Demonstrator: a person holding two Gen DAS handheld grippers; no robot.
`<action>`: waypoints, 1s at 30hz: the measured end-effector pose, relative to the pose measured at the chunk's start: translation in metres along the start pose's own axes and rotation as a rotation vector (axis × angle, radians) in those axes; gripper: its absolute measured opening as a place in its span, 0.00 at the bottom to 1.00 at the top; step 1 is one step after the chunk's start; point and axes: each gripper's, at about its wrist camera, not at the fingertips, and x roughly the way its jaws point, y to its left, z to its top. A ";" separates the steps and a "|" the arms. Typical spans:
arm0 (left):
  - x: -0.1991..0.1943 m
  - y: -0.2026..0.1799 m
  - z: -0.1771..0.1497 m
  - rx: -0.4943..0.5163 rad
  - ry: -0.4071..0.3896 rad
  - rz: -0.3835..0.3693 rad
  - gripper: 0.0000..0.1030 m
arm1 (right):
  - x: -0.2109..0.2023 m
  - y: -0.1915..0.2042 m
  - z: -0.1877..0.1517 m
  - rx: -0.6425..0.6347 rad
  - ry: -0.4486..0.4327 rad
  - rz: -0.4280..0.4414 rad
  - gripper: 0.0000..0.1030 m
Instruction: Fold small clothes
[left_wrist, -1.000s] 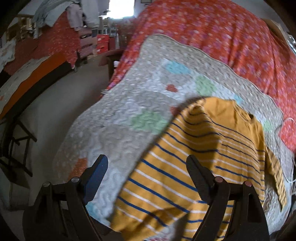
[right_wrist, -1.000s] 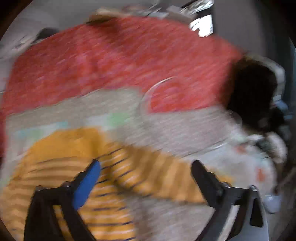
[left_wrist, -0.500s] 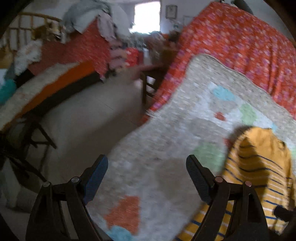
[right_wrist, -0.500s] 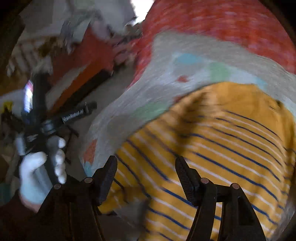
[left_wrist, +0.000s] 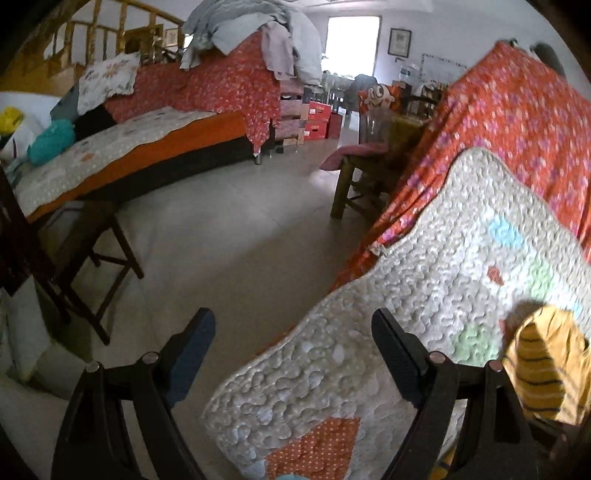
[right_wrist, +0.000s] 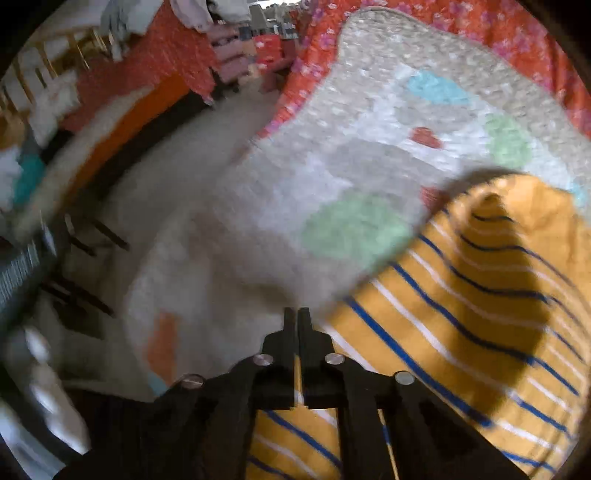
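Pinching the striped shirt (right_wrist: 461, 295) hem with my right gripper (right_wrist: 297, 317) clamped, left gripper (left_wrist: 291, 347) apart; I'd pull toward 12 o'clock slowly, keeping edges aligned

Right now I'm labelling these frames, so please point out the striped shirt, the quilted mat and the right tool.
striped shirt (right_wrist: 461, 295): right wrist view, on its yellow body with blue stripes.
quilted mat (left_wrist: 424, 258): left wrist view, on its bare pale quilting.
right tool (right_wrist: 296, 317): right wrist view, at its closed fingertips.
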 end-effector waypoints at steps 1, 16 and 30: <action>-0.002 0.001 0.000 -0.008 -0.004 -0.004 0.83 | 0.012 0.002 0.016 0.016 -0.003 0.034 0.01; 0.000 -0.025 -0.009 0.058 0.044 -0.083 0.83 | -0.063 -0.051 0.083 0.082 -0.164 -0.009 0.06; 0.013 -0.162 -0.103 0.586 0.285 -0.298 0.82 | -0.202 -0.239 -0.141 0.472 -0.205 -0.335 0.50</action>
